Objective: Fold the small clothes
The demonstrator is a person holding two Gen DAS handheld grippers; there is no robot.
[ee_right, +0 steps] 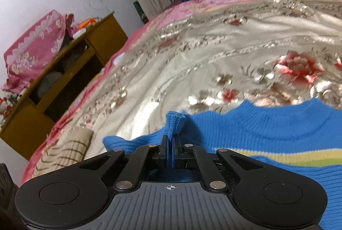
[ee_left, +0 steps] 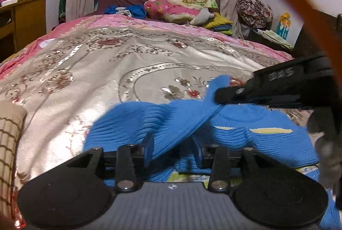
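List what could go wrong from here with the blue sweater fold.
1. The right gripper is shut on only the cuff end of the sleeve; the thin pinch may slip when pulled.
2. The left gripper is open with knit of the blue sweater between its fingers; it could snag or drag the fabric.
3. The bedspread looks glossy, so the sweater might slide and skew the fold.

The sweater [ee_left: 256, 135] lies on the bed [ee_left: 106, 63] at its near edge, toward 5 o'clock in the left wrist view. A folded cloth [ee_left: 10, 135] sits at 9 o'clock on the bed, pillows [ee_left: 177, 7] lie at 12 o'clock at its far end, and a wooden cabinet [ee_left: 27, 18] stands beside the bed at 10 o'clock.
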